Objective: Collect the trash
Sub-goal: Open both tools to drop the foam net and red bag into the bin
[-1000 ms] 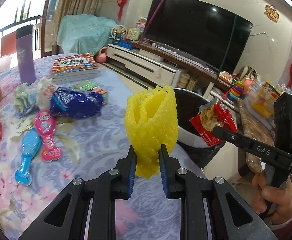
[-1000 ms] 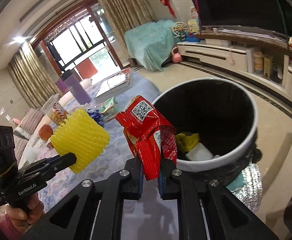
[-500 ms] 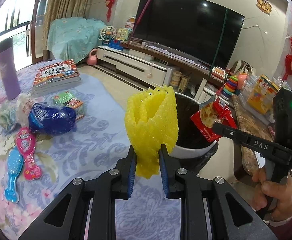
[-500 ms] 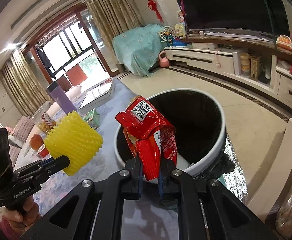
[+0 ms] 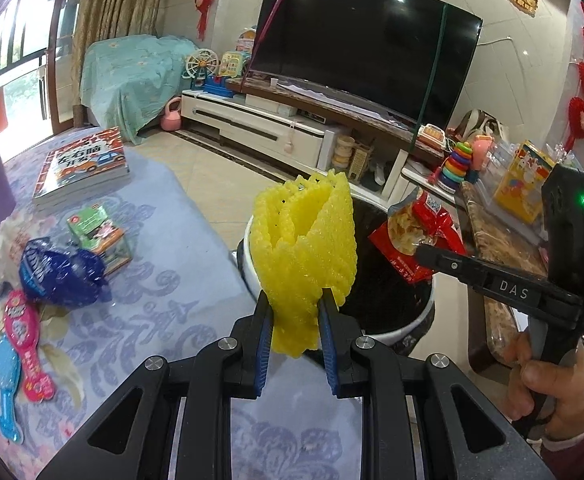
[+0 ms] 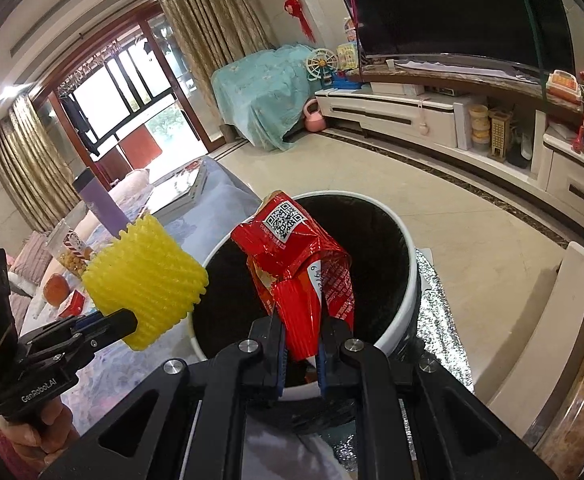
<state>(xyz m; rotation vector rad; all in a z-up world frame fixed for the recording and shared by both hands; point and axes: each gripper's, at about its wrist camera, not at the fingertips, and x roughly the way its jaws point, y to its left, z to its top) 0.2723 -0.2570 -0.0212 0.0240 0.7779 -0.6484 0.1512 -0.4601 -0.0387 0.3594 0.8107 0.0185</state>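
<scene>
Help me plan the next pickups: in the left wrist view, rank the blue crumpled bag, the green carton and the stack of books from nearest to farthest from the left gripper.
From the left gripper:
1. Blue crumpled bag, on the table to its left.
2. Green carton, just behind the bag.
3. Stack of books, far back near the table's edge.
</scene>
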